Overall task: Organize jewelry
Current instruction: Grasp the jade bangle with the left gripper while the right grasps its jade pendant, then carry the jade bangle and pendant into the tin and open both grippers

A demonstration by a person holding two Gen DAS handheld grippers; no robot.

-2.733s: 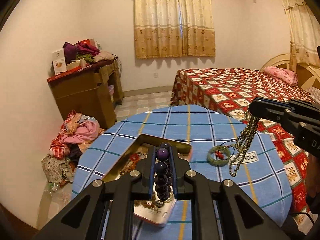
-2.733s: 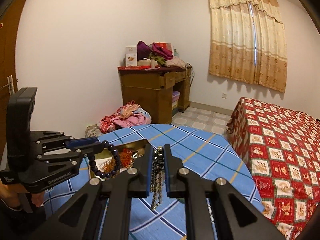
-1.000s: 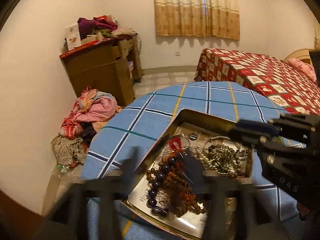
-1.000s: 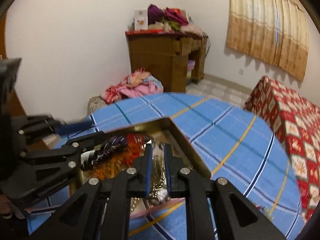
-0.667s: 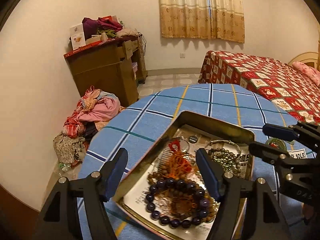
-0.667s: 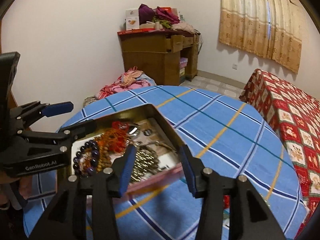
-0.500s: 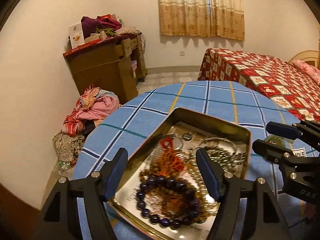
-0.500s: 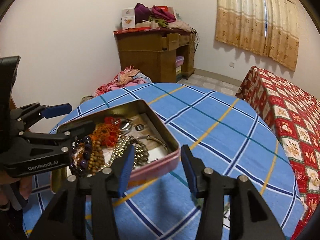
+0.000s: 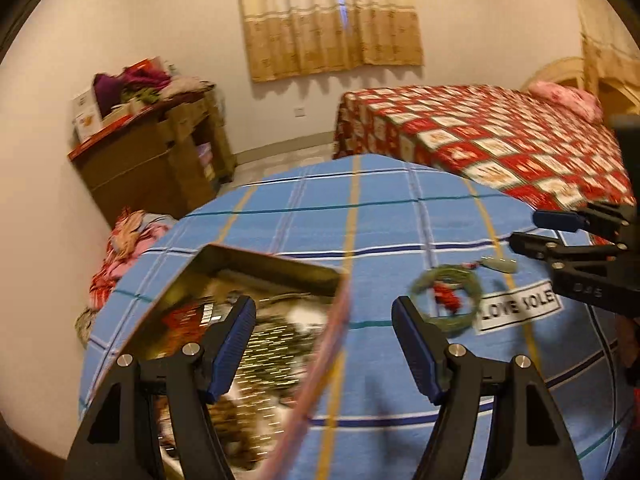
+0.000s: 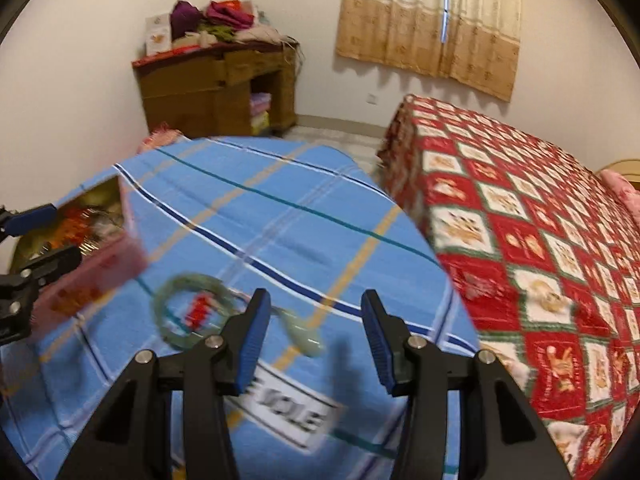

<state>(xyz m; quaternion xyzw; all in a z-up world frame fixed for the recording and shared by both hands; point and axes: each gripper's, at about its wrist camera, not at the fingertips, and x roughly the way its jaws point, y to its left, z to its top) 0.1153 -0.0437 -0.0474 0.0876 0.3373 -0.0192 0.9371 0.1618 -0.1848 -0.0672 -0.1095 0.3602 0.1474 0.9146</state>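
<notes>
My left gripper [image 9: 325,342] is open and empty above the blue checked tablecloth [image 9: 360,216], just right of the gold tin [image 9: 276,266]. The tin holds the dark bead bracelet, chains and other jewelry, all blurred. A green bangle [image 9: 474,286] with a red charm inside it and a pale green pendant [image 9: 499,265] lie on the cloth to the right. My right gripper [image 10: 316,334] hangs open and empty over the pendant [image 10: 306,338], with the bangle [image 10: 162,312] by its left finger. Each gripper shows in the other's view: right gripper [image 9: 540,230], left gripper [image 10: 44,236].
A white "LOVE SOLE" label [image 9: 518,307] is sewn on the cloth beside the bangle. A bed with a red patterned cover [image 10: 520,220] stands close to the table's right edge. A wooden desk [image 10: 216,88] piled with clothes is at the back wall; more clothes [image 9: 128,240] lie on the floor.
Both grippers released their jewelry into the tin and opened. Both then swung right, away from the tin and toward the bangle and pendant.
</notes>
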